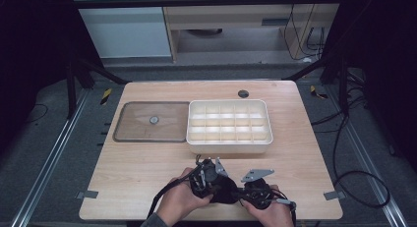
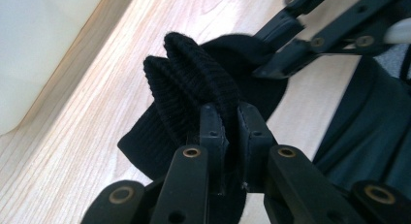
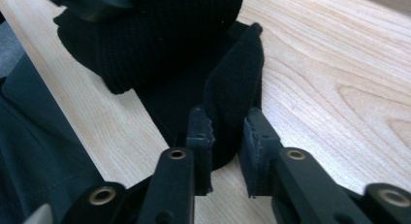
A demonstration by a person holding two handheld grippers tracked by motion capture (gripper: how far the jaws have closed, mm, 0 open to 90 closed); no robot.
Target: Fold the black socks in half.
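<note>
A black knitted cloth [image 1: 229,192] lies bunched near the table's front edge, between my two grippers. In the left gripper view its ribbed folds [image 2: 189,73] rise just past my left gripper [image 2: 231,112], whose jaws are shut on the fabric. In the right gripper view a smoother upright fold [image 3: 235,83] of the cloth stands between the jaws of my right gripper [image 3: 228,122] and fills the narrow gap. From above, the left gripper [image 1: 221,187] and right gripper [image 1: 242,191] point at each other, with a hand behind each.
A white box [image 1: 228,147] with several small compartments sits at the table's middle. Its clear lid [image 1: 133,121] with a round knob lies flat to its left. A dark hole [image 1: 243,94] marks the table's far edge. Cables trail off at the right.
</note>
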